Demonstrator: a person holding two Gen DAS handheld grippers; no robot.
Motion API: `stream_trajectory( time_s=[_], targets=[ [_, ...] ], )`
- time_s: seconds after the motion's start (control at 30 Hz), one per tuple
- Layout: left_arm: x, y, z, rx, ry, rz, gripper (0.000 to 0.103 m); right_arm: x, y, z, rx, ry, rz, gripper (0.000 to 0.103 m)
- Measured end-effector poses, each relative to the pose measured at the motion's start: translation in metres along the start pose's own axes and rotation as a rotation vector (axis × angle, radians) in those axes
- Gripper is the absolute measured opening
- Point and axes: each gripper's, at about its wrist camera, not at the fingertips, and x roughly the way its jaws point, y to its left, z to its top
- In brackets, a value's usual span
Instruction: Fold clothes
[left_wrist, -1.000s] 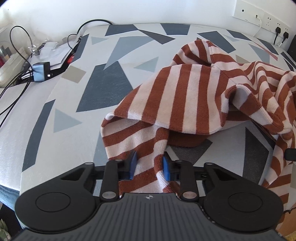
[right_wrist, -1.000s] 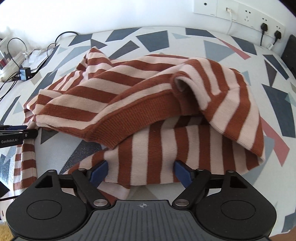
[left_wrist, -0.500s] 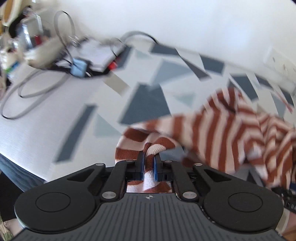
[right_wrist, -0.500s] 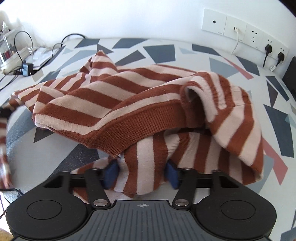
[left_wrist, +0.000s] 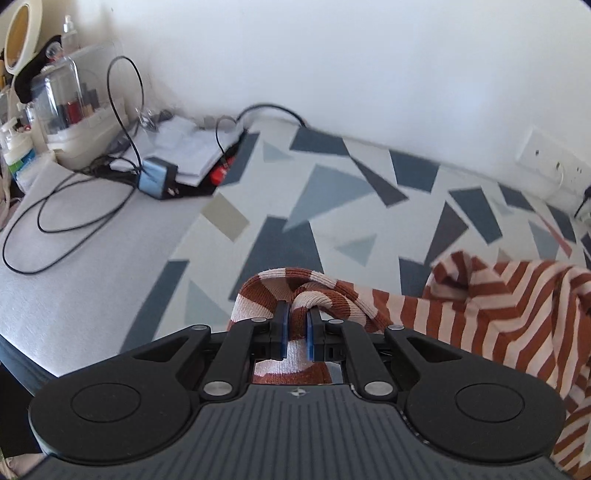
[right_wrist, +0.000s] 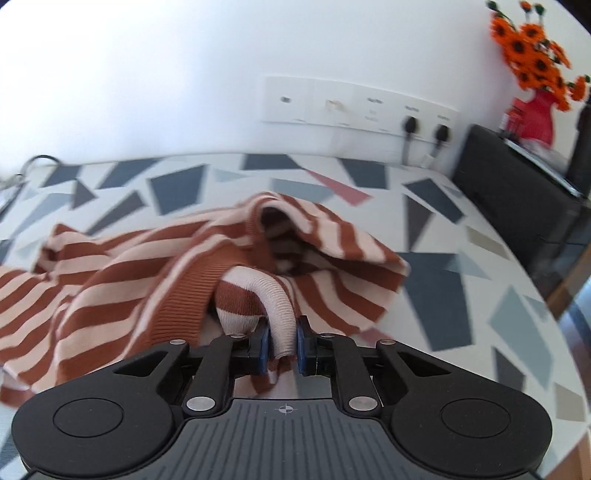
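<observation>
Knit sweater sprawls bunched on my patterned table, soft and floppy. Left gripper is clamped on an edge fold, right gripper closing on another; I'd grab hems.

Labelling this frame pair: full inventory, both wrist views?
striped sweater: 1, rust and cream, bunched mid-table
tablecloth: 1, white with grey-blue shapes, covering table
black cables: several, far left of table
small blue box: 1, among cables
wall sockets: white row on wall, two black plugs in
orange flowers: one bunch, red vase, far right
left hand-held gripper: black, blue pads, shut on sweater
right hand-held gripper: same, closing, sweater fold pinched between pads
</observation>
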Motion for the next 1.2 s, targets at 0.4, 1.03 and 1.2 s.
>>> stream_trajectory(
  time_s=[0.4,1.03,1.2],
  targets=[
    [0.021,0.068,-0.011,-0.165,0.062,0.218,0.009,-0.012,0.022,-0.053,-0.154,0.158,0.165,0.011],
    [-0.002,-0.002,-0.012,0.208,-0.093,0.046,0.056,-0.047,0.007,-0.030,0.032,0.118,0.217,0.045],
    [-0.013,-0.033,-0.007,0.295,-0.103,-0.128,0.064,-0.066,-0.005,-0.008,0.123,0.014,0.199,0.047]
  ],
)
